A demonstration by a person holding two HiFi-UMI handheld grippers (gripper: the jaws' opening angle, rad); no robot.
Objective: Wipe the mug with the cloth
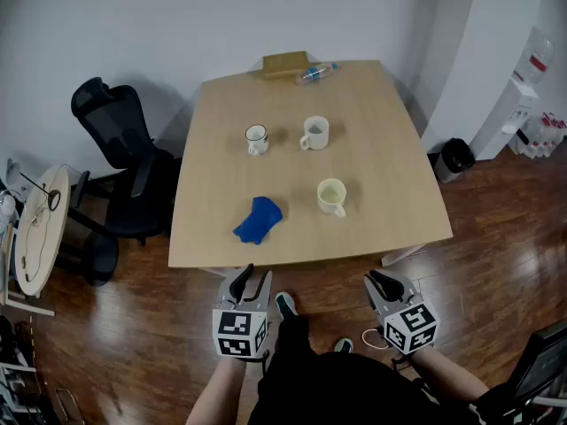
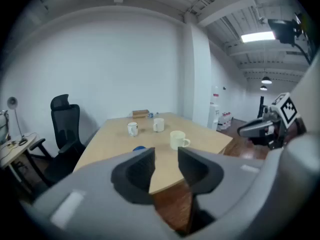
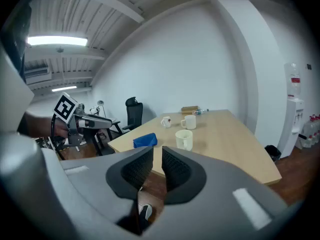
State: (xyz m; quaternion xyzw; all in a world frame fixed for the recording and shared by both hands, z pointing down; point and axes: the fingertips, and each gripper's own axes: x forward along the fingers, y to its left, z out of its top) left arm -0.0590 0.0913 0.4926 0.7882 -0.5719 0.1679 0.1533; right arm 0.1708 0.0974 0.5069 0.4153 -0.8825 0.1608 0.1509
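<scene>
Both grippers are hovering off the near edge of the table (image 1: pixel 381 149), over the wood floor, not touching anything.

Left gripper (image 1: pixel 246 277): jaws are standing moderately apart with nothing between them, only the table edge and floor showing through the gap. It's pointing toward the table, tilted slightly down.

Right gripper (image 1: pixel 381 282): jaws are sitting close together with a narrow slit showing between the pads, and it's empty. Same heading, slightly nose-down.

Blue cloth (image 1: pixel 258 220) is lying crumpled on the table near the front edge, left of centre, roughly ahead of the left gripper. It's not touching any mug.

Three mugs are standing upright on the table, and I can't tell which one is the target:
- cream mug (image 1: pixel 331 197) is sitting nearest the person, right of the cloth and well apart from it, roughly ahead of the right gripper
- white mug (image 1: pixel 314 133) is sitting further back, near mid-table
- dark-rimmed mug (image 1: pixel 256 139) is sitting left of the white mug, about level with it

At the far edge a cardboard box (image 1: pixel 284 65) is lying flat, with a plastic bottle (image 1: pixel 315 73) on its side just beside it on the right.

Black office chair (image 1: pixel 124 149) is standing at the table's left side; black bin (image 1: pixel 457 158) is sitting on the floor off the right side.
</scene>
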